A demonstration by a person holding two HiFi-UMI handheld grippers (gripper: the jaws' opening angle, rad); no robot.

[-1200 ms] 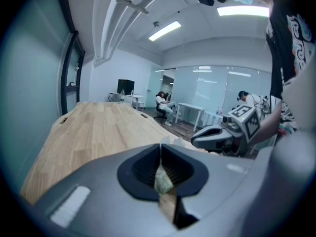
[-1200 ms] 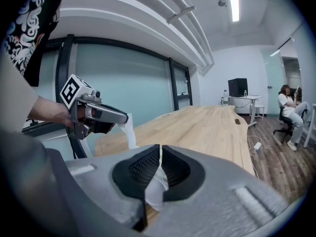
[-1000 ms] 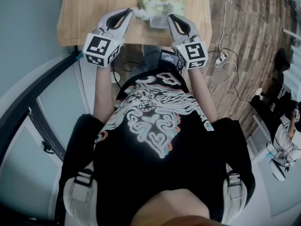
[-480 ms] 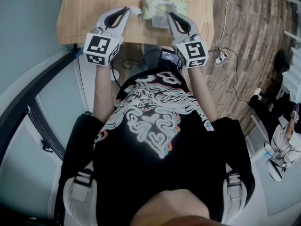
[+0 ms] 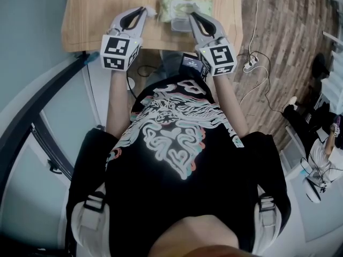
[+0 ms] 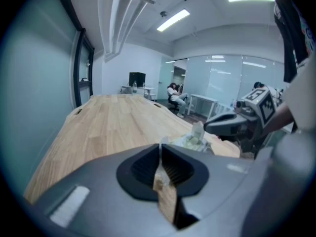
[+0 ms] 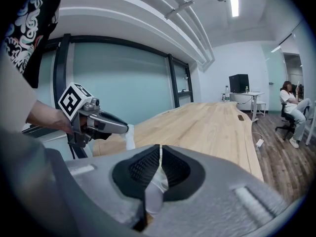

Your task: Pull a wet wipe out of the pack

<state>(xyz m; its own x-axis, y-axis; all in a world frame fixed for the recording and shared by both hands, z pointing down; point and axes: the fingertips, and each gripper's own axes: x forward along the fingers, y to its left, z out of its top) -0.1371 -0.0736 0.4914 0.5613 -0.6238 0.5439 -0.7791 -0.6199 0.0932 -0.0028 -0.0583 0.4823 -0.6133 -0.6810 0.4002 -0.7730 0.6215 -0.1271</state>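
Holding two things at once above the long pale wooden table, I judge the pull to be nearly finished. The soft green wet-wipe pack lies on the table near the edge closest to me, between my two claws.

My right claw is clenched at the pack's near side. Its jaws are pressed together, with something pale in the gap behind the pads. I take it to be gripping the pack by the clear plastic lid flap, which stands open just beside the tip. I cannot tell whether the pads pinch the flap itself or the pack's skin.

My left claw is clenched too, just beside the pack's left end, grasping the thin white wet wipe. In that claw's own view a sliver pokes up between the pads. In the right gripper view the rest hangs limp below the tip.

The hanging end looks free of the opening, but the head view is too small to be sure.

The next move, as I see it, is to carry the left claw away from the pack with its grip firm. The right claw should pin the pack so it does not slide along. I would watch for a second sheet trailing out behind the first. Only once the wipe hangs well apart from the pack should the right claw let go.
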